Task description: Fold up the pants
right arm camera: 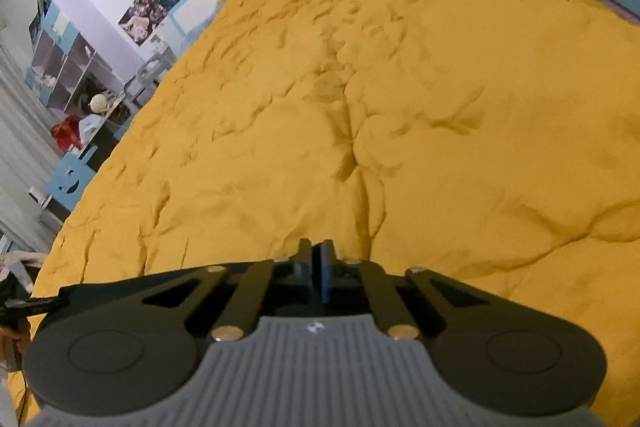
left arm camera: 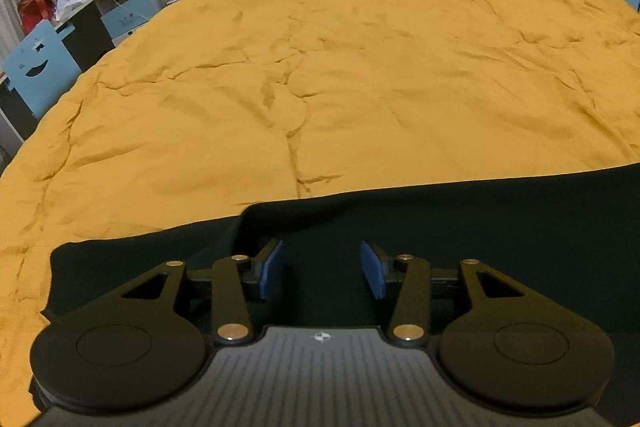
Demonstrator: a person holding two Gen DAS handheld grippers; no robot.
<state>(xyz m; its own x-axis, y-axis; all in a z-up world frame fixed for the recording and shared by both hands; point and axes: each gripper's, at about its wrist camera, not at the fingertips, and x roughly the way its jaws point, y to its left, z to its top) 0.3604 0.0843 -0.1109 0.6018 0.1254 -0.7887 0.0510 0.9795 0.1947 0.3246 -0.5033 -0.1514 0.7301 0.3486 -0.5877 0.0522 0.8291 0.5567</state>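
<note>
While black pants [left arm camera: 440, 227] stretch across the lower frame on a mustard bedspread [left arm camera: 320, 47], the left gripper [left arm camera: 322, 269] hangs over them, its blue-padded fingers [left arm camera: 272, 269] parted and clasping nothing. In the right wrist view, the right gripper [right arm camera: 317, 267] has its fingers pressed together at lower centre, empty, above the bedspread.

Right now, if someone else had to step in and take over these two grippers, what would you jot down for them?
Left gripper: open, over the black pants, pads not pressing the cloth.
Right gripper: shut; nothing visible between its jaws, only the yellow bedcover ahead.
Pants: spread along the near edge of the bedcover, one flap already turned over near the left gripper.
Done: hard to say beyond that flap.
Left: likely grab the cloth and finish folding.
</note>
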